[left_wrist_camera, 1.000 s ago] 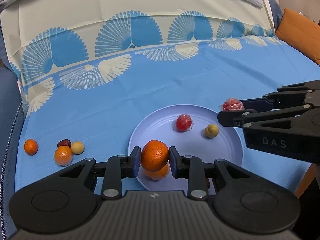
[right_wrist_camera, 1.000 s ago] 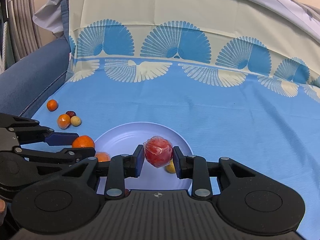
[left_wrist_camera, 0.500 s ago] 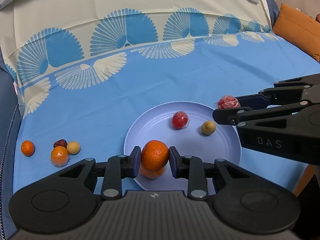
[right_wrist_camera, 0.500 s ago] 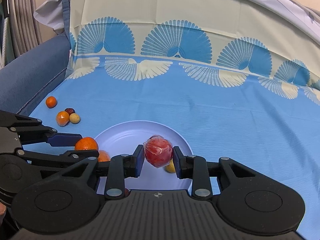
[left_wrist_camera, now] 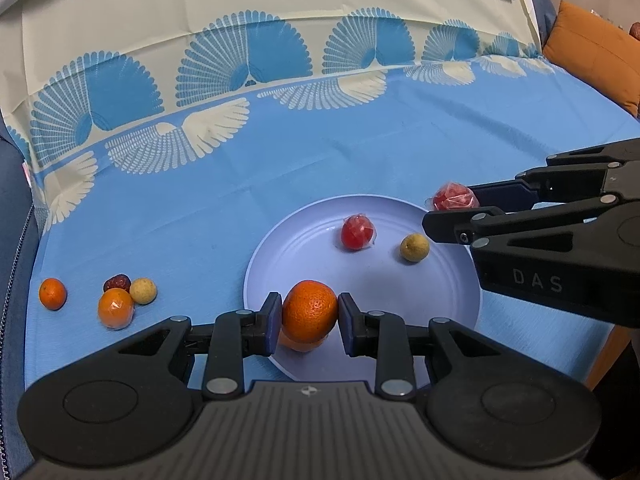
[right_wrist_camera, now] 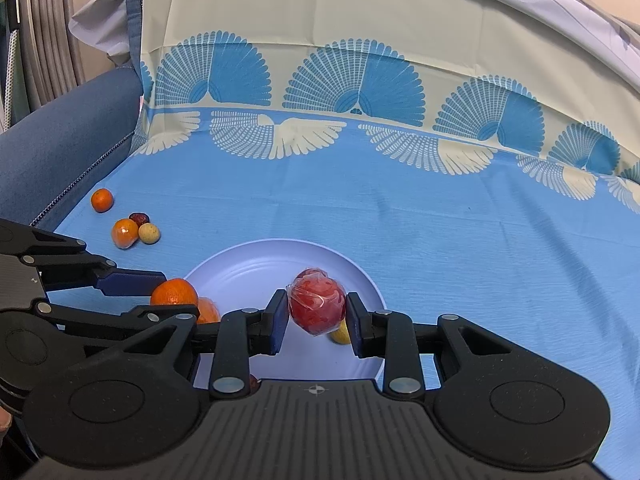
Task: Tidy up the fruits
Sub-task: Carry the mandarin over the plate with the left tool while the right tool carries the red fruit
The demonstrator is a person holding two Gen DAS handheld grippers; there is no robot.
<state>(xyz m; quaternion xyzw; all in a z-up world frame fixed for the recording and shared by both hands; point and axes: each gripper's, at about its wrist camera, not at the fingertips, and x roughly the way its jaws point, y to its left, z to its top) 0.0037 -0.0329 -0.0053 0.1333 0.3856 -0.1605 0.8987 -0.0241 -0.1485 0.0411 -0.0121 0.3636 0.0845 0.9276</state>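
My left gripper [left_wrist_camera: 309, 318] is shut on an orange [left_wrist_camera: 310, 310] and holds it over the near rim of a pale blue plate [left_wrist_camera: 400, 292]. Another orange [left_wrist_camera: 300, 345] lies on the plate right under it. My right gripper [right_wrist_camera: 317, 316] is shut on a plastic-wrapped red fruit [right_wrist_camera: 317, 306] above the plate [right_wrist_camera: 256, 260]. A second wrapped red fruit [left_wrist_camera: 357, 232] and a small yellow-brown fruit [left_wrist_camera: 415, 247] lie on the plate. The right gripper also shows in the left wrist view [left_wrist_camera: 454, 210], and the left gripper in the right wrist view [right_wrist_camera: 172, 298].
Left of the plate on the blue cloth lie a small orange [left_wrist_camera: 52, 293], a wrapped orange [left_wrist_camera: 115, 308], a dark red date [left_wrist_camera: 117, 282] and a yellow-brown fruit [left_wrist_camera: 143, 290]. A blue sofa arm [right_wrist_camera: 60, 136] borders the left. An orange cushion [left_wrist_camera: 592, 48] sits far right.
Both grippers have held their fruits over the plate with only a slight drift; the views have shifted a little, and the plate and loose fruits stay put.
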